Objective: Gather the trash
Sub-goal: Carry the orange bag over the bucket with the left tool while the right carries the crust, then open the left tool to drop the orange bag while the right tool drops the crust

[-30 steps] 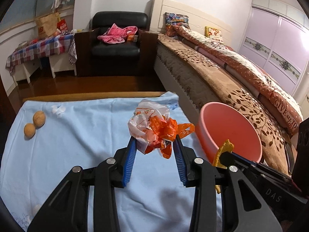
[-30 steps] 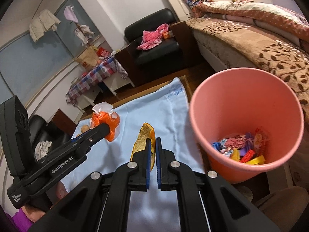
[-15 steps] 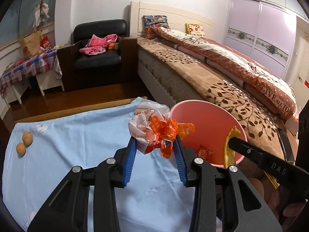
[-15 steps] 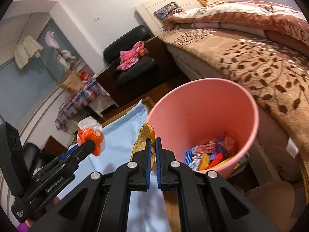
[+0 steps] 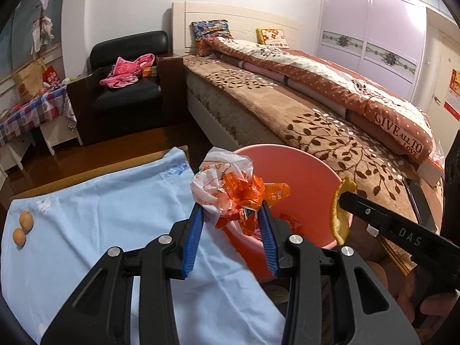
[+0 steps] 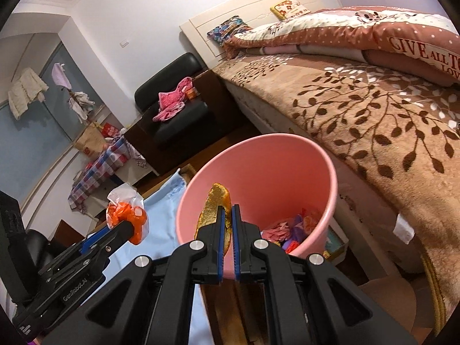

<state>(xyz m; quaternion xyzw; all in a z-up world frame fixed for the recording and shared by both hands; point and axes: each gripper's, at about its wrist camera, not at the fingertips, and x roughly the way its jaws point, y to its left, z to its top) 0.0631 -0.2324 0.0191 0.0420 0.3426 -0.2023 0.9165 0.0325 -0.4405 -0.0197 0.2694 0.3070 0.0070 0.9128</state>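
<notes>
My left gripper [image 5: 231, 214] is shut on a crumpled white and orange plastic wrapper [image 5: 230, 185], held at the near-left rim of the pink bin [image 5: 304, 172]. From the right wrist view the same wrapper [image 6: 126, 211] hangs left of the bin. My right gripper [image 6: 227, 211] is shut on a strip of orange peel [image 6: 214, 205], which stands over the near rim of the pink bin [image 6: 287, 166]. The peel [image 5: 339, 212] also shows in the left wrist view, over the bin's right rim. Several colourful wrappers [image 6: 290, 228] lie in the bin's bottom.
A light blue cloth [image 5: 100, 207] covers the table, with two walnuts [image 5: 23, 225] at its far left. A bed with a brown leaf-patterned cover [image 5: 316, 115] runs along the right of the bin. A black armchair [image 5: 129, 86] and a checked side table [image 5: 26, 112] stand further back.
Both grippers have carried their loads to the right, from over the blue cloth to the pink bin's rim. The bin now lies right behind the wrapper and under the peel.
</notes>
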